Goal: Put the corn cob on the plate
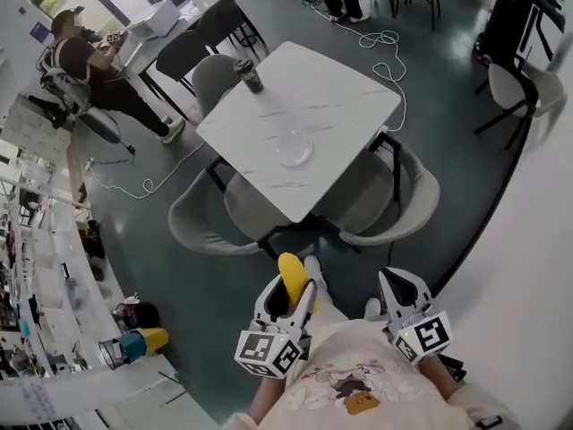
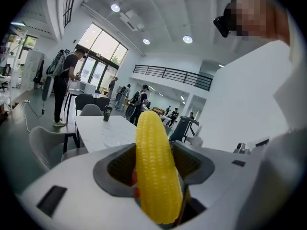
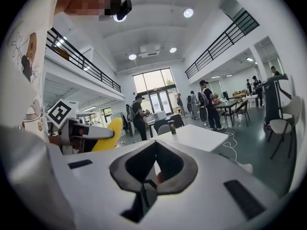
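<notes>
My left gripper (image 1: 288,296) is shut on a yellow corn cob (image 1: 290,274), held close to my body over the floor, well short of the table. In the left gripper view the corn cob (image 2: 156,171) stands upright between the jaws and sticks out past them. A clear glass plate (image 1: 294,150) lies on the near half of the white marble table (image 1: 331,97); the plate (image 2: 115,139) shows faintly beyond the cob. My right gripper (image 1: 392,283) hangs beside the left one, shut and empty. From its view the corn cob (image 3: 109,134) shows at left.
A dark cup (image 1: 251,74) stands at the table's far corner. Grey chairs (image 1: 394,200) are tucked under the near edges and black chairs (image 1: 192,52) stand behind. A white cable (image 1: 385,47) trails on the floor. A person (image 1: 85,70) stands at far left.
</notes>
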